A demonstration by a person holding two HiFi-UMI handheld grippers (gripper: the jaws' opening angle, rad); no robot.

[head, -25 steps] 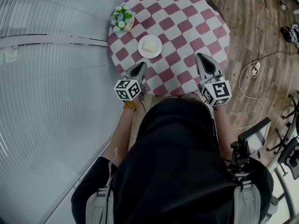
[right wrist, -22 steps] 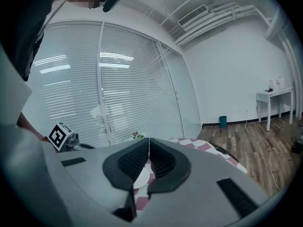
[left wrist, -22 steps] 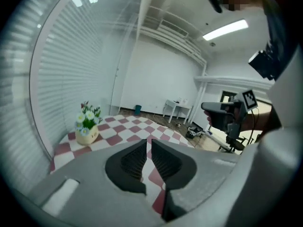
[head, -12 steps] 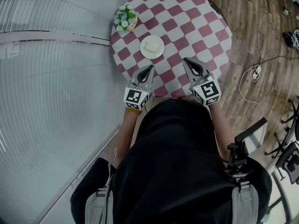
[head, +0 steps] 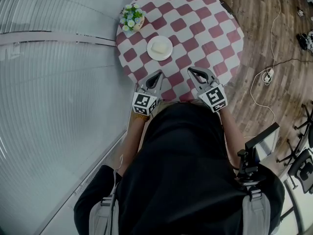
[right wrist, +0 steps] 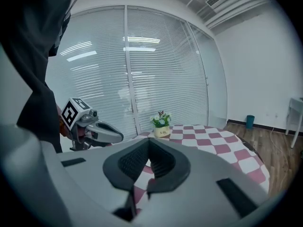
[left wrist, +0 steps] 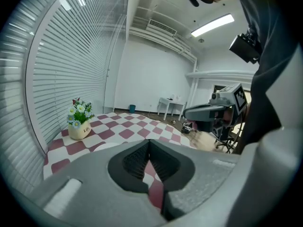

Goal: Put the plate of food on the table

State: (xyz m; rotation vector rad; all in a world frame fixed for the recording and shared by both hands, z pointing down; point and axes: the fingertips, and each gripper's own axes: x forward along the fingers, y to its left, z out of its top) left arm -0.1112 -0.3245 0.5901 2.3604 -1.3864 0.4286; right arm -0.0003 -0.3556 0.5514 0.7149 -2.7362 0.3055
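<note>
Head view: a round counter [head: 215,21] with a red-and-white checked cloth stands beside a wall of slatted blinds [head: 54,82]. The plate of food [head: 159,48], white with a pale block on it, sits on the counter towards the person's side, left of the middle. A small pot of flowers [head: 132,17] stands near the counter's far left edge, well apart from the plate. The left hand-held gripper [head: 155,75] and the right hand-held gripper [head: 193,71] hover over the near edge of the counter, both pointing roughly at the plate without touching it. Each carries its marker cube close to the person's dark-clothed body. Cables [head: 264,77] lie on the wooden floor [head: 264,13] to the right.

Left gripper view: the left hand-held gripper's jaws are closed, tips meeting, with nothing held; only checked cloth shows through the gap behind them. The pot of flowers [left wrist: 79,126] stands at the left on the counter, and the right hand-held gripper [left wrist: 208,111] shows at the right.

Right gripper view: the right hand-held gripper's jaws are also drawn together at the tips and hold nothing. Beyond them are the pot of flowers [right wrist: 161,126], the checked counter [right wrist: 222,145], and the left hand-held gripper [right wrist: 109,135] at the left
</note>
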